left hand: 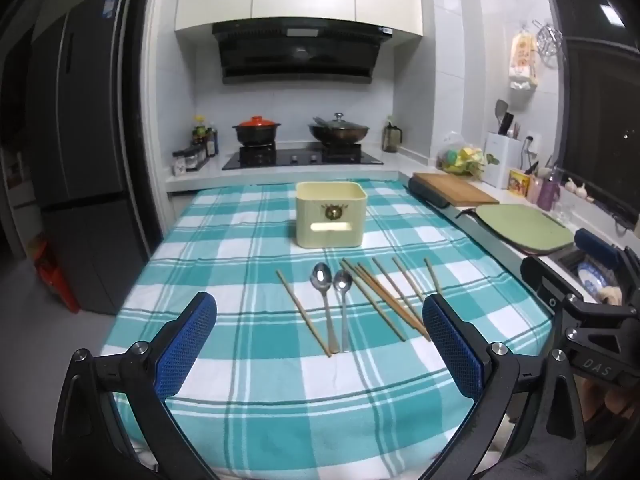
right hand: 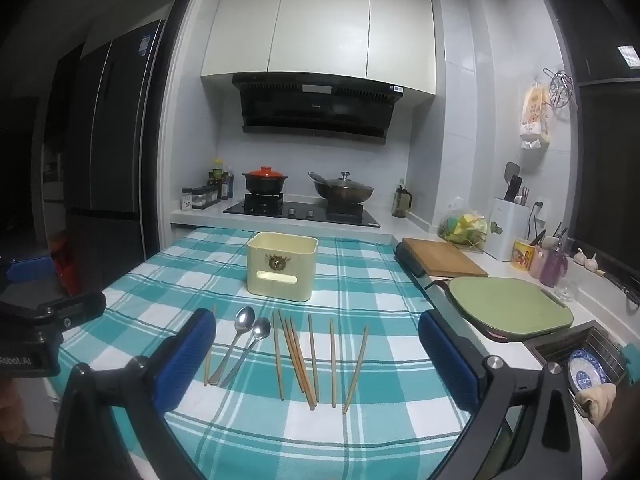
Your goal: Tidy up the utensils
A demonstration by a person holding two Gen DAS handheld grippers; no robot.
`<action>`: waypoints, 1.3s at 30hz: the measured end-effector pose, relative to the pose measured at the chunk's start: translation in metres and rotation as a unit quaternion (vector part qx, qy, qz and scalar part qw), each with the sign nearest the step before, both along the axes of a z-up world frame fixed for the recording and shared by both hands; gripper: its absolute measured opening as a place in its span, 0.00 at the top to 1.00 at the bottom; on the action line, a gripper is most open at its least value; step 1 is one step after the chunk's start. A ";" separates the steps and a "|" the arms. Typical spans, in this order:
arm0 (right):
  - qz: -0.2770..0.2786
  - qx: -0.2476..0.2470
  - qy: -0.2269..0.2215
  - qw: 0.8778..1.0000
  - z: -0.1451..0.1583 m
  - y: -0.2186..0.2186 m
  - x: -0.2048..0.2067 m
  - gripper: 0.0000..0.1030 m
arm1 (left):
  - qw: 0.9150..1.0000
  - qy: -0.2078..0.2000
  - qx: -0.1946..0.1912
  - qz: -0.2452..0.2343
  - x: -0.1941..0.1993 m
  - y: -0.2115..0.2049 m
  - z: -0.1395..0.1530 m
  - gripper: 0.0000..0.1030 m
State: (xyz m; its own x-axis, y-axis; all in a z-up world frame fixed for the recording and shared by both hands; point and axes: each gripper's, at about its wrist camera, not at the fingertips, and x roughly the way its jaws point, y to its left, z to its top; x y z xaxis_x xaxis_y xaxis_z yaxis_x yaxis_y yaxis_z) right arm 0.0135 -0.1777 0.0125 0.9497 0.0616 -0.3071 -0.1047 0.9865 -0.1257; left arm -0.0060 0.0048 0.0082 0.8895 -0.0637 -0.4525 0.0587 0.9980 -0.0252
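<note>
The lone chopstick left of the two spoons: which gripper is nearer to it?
Left. The left gripper frames the lone chopstick between its open fingers; the right gripper sits further right, its left finger hiding part of it.

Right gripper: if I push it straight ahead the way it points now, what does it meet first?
Probably the chopsticks lying on the checked tablecloth. The right gripper is open, empty and tilted slightly down, framing them and the two spoons. The cream bin stands farther back. Depth is uncertain.
</note>
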 end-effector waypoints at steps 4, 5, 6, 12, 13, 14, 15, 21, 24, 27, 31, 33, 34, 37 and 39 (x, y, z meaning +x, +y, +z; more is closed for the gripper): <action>0.001 0.001 -0.001 1.000 -0.002 -0.003 0.000 0.00 | 1.000 0.001 0.005 -0.002 0.003 -0.004 -0.001 0.01; 0.001 0.001 -0.002 1.000 -0.002 -0.004 0.000 0.00 | 1.000 0.002 0.004 -0.001 0.003 -0.003 -0.001 0.01; 0.001 0.001 -0.002 1.000 -0.003 -0.004 0.000 0.00 | 1.000 0.004 0.004 0.001 0.003 -0.003 0.000 0.01; 0.004 -0.001 0.006 1.000 -0.002 -0.005 0.001 0.00 | 1.000 0.011 0.007 0.001 0.006 -0.004 -0.004 0.00; 0.005 -0.002 0.006 1.000 -0.002 -0.005 0.001 0.00 | 1.000 0.013 0.008 -0.002 0.007 -0.004 -0.004 0.00; 0.004 -0.003 0.006 1.000 -0.001 -0.004 0.001 0.00 | 1.000 0.015 0.009 -0.004 0.007 -0.005 -0.005 0.00; 0.004 -0.003 0.006 1.000 -0.001 -0.004 0.001 0.00 | 1.000 0.017 0.010 -0.004 0.008 -0.006 -0.005 0.00; 0.006 -0.006 0.004 1.000 0.002 -0.003 0.000 0.00 | 1.000 0.010 -0.002 -0.013 0.007 -0.001 -0.005 0.00; 0.008 -0.008 0.004 1.000 0.000 0.001 -0.001 0.00 | 1.000 0.005 -0.009 -0.012 0.006 0.001 -0.003 0.00; 0.008 -0.007 0.001 1.000 0.000 0.000 -0.003 0.00 | 1.000 0.004 -0.011 -0.006 0.007 0.001 -0.003 0.00; -0.001 -0.005 -0.011 1.000 0.000 -0.004 -0.006 0.00 | 1.000 0.002 -0.017 -0.003 0.009 0.002 -0.004 0.00; -0.003 -0.007 -0.002 1.000 0.001 -0.003 0.002 0.00 | 1.000 0.007 -0.018 0.002 0.013 0.002 -0.005 0.00; 0.001 -0.005 0.001 1.000 0.001 -0.003 0.004 0.00 | 1.000 0.011 -0.021 0.000 0.015 0.003 -0.005 0.00; 0.003 -0.003 0.002 1.000 -0.001 -0.001 0.006 0.00 | 1.000 0.005 -0.022 0.004 0.015 0.004 -0.005 0.00; 0.006 -0.004 0.002 1.000 -0.001 0.001 0.007 0.00 | 1.000 0.005 -0.018 0.008 0.016 0.004 -0.005 0.00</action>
